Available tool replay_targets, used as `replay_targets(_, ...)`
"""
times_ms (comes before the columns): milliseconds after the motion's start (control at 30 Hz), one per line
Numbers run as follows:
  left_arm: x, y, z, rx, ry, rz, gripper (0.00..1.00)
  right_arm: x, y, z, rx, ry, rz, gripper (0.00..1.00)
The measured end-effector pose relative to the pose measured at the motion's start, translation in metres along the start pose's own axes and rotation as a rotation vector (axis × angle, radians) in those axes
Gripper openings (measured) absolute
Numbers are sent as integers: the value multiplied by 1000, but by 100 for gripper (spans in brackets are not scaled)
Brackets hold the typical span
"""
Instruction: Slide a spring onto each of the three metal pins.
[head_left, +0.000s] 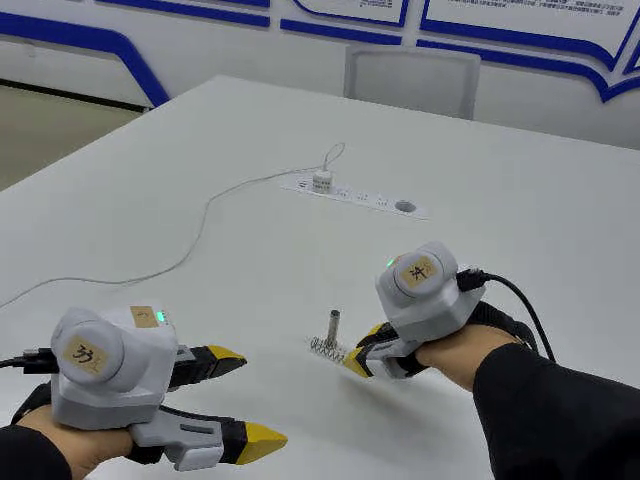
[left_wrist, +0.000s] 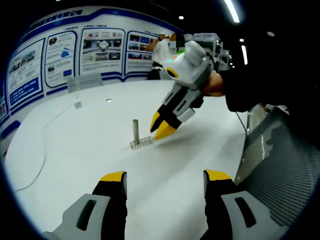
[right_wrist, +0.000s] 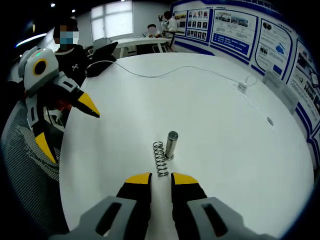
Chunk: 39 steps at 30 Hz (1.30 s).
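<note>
Yellow-tipped left gripper (head_left: 245, 398) is held low at the left over the white table (head_left: 150, 180), jaws spread wide, nothing gripped, well apart from the work. Spring (head_left: 327, 349) is seen lying flat on the table, one end just beside or touching the foot of the metal pin (head_left: 333, 327), which stands upright. One pin is seen. Right gripper (head_left: 358, 362) is placed at the spring's other end, jaws set almost together with a narrow gap. In the right gripper view the coil lies just ahead of the tips and is not clamped.

Step in hand is judged to be the spring pick-up. To be done well, the coil should be pinched near one end, lightly, so it is not crushed or flicked away. It should then be lifted, turned upright and lined up over the pin top before being lowered. Pin could be tipped if nudged, so steadying by the left gripper may be needed.
</note>
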<state>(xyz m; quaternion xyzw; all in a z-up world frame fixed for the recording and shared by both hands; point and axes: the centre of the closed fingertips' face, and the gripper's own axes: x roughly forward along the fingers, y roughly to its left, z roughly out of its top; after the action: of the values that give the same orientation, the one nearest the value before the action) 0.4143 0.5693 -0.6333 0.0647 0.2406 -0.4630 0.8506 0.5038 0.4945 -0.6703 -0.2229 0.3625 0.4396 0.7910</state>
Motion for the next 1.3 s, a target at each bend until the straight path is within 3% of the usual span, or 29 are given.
replay_targets(733, 0, 0, -4, -14, 13, -1, 63, 16, 2, -7, -16, 19, 23, 12)
replay_targets(1300, 1, -1, -3, -1, 12, -4, 63, -11, 3, 12, -91, -2, -18, 12)
